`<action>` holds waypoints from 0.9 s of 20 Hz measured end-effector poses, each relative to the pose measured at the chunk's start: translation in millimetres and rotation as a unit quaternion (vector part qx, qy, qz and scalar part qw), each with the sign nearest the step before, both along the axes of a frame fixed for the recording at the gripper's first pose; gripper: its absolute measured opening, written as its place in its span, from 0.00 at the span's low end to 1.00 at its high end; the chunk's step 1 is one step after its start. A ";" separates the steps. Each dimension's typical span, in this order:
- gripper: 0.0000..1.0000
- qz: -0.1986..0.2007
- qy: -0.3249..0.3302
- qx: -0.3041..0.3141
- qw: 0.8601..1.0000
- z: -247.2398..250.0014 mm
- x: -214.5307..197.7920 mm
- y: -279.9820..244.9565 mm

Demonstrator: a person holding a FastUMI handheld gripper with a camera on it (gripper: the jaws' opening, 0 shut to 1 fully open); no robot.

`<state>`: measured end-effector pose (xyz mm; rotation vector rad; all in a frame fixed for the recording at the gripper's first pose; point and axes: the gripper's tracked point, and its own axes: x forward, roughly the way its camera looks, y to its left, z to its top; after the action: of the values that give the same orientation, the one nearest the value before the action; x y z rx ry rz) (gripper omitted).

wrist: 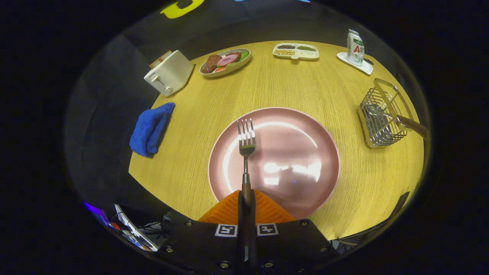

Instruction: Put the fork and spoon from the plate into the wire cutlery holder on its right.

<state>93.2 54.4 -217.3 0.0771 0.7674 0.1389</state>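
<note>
Gripper: the gripper (246, 198) is clenched on the fork's handle, both fingers pressed against it with no gap showing.
Fork: the fork (246, 143) sticks straight out ahead of the fingers, tines forward, over the middle of the plate; it looks lifted off the surface, though the glare makes that hard to be sure of.
Plate: the pink plate (305, 130) lies on the counter (275, 88) just ahead of the fingers, with no cutlery resting on it besides the held fork.
Holder: the wire cutlery holder (382, 114) stands on the counter to the right of the plate, well apart from it.
Spoon: a brown-handled piece of cutlery (412, 126) already leans in the holder, handle poking out over the rim — most likely the spoon.
Done so far: by my judgement the spoon is in and the fork is picked up — roughly the second half of the job is underway.
Left to do: carry the fork right to the holder, drop it in, let go.
Other things: a toaster (169, 72), a blue cloth (151, 128), a dish of food (225, 62), a divided tray (296, 51) and a carton (355, 47) sit beyond the plate, out of the way.
</note>
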 end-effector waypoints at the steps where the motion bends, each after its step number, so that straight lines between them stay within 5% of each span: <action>1: 0.04 -0.006 -0.005 0.003 1.000 5.7 1.2 -5.2; 18: 0.04 -0.117 -0.083 0.039 0.989 85.2 2.5 -117.2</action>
<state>95.7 -62.8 -132.1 0.2259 0.5810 -0.0474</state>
